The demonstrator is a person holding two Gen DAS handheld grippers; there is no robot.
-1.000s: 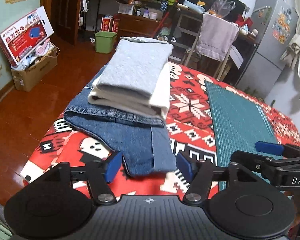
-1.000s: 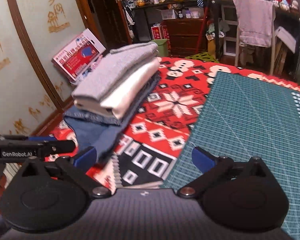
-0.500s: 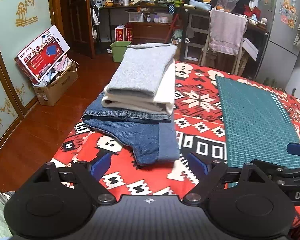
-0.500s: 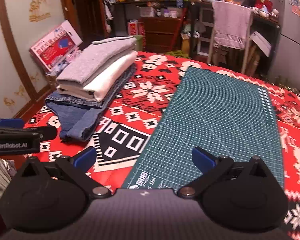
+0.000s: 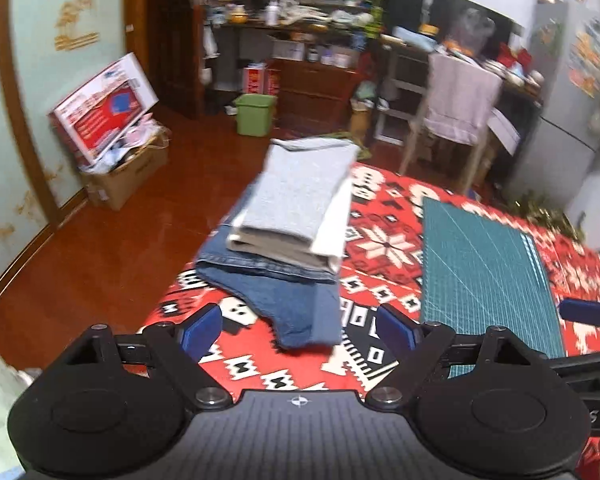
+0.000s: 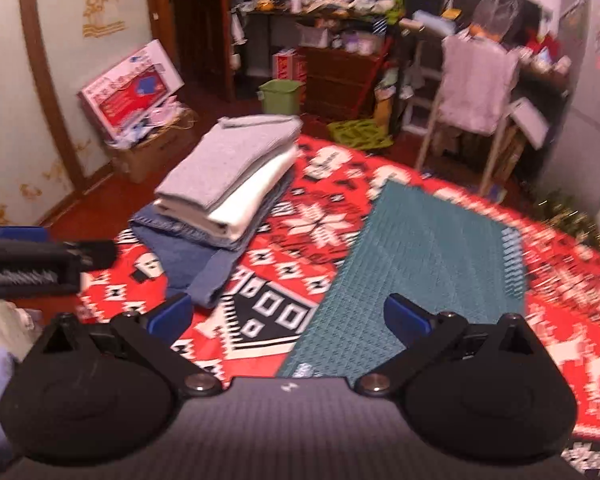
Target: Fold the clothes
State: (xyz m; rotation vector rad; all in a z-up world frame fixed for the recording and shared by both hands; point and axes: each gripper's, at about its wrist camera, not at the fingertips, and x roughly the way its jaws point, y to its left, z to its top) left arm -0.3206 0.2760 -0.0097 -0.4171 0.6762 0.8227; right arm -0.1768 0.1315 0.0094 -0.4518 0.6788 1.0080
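Both pairs of fingers stand apart and hold nothing: the left gripper (image 5: 298, 330) and the right gripper (image 6: 288, 316) hover above the surface (image 6: 268, 312). Just beyond the left fingers lie the folded jeans (image 5: 284, 300), with the white garment (image 5: 332, 224) and grey garment (image 5: 300, 196) stacked on them. Right of them, the green mat (image 6: 428, 252) is bare. The visible clothes seem finished; whether more remain, I cannot tell.

Ahead of the left gripper's (image 5: 300, 330) spread fingers, the stack of folded clothes (image 5: 296, 216) blocks the way. Between and beyond the right gripper's (image 6: 288, 316) fingers lie bare tablecloth (image 6: 268, 312) and the flat green cutting mat (image 6: 428, 248), nothing standing there.
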